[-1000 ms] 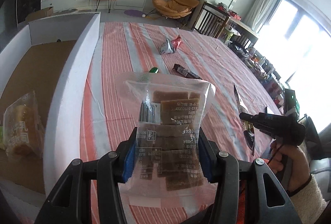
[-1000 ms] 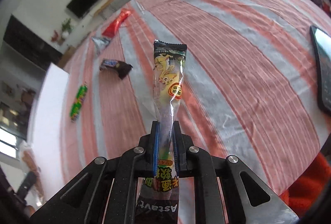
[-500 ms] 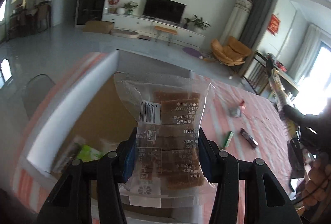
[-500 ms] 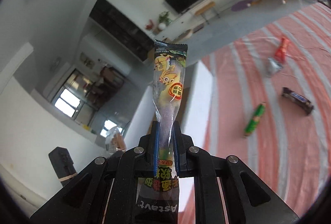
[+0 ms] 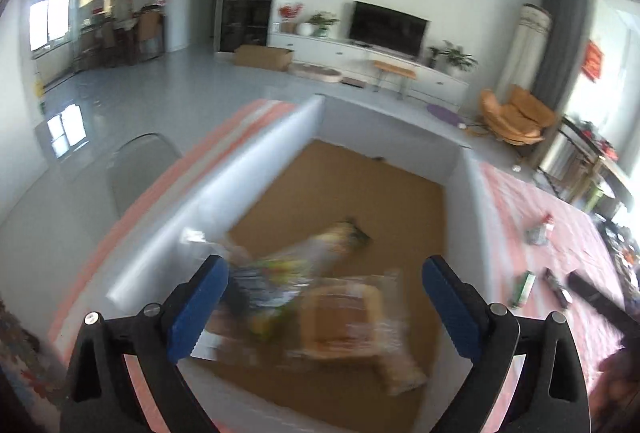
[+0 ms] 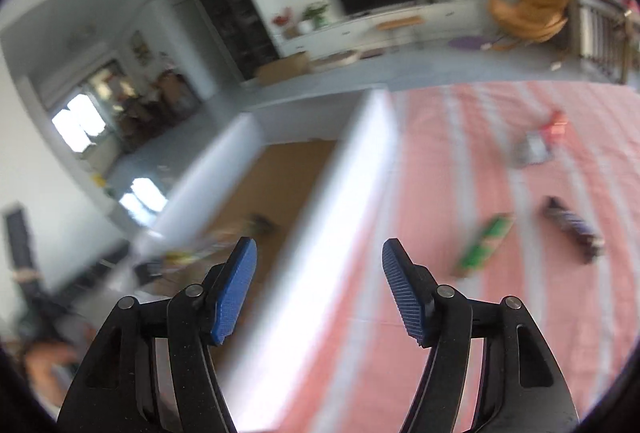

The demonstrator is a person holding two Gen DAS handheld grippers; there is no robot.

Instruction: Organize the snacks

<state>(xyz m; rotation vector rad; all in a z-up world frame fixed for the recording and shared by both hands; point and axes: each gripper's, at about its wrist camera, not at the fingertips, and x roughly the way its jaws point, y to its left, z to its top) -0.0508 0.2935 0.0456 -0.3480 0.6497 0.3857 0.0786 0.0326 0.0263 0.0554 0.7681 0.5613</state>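
Both tools over the box
Left tool [image 5: 324, 287] and right tool [image 6: 316, 285] are opening, empty; box [image 5: 384, 129] holds blurry snacks [image 5: 348, 317]; three snacks lie on the desk [image 6: 460, 313].

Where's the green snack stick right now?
The green snack stick lies on the striped tablecloth outside the box, to its right in the right wrist view, with the dark snack bar just beyond it.

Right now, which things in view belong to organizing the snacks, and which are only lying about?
For the job:
- white box
- blurred snack packets inside it
- green packet, dark bar, silver-red packet on the striped cloth

Lying about:
- television
- orange chair
- cardboard carton on the floor
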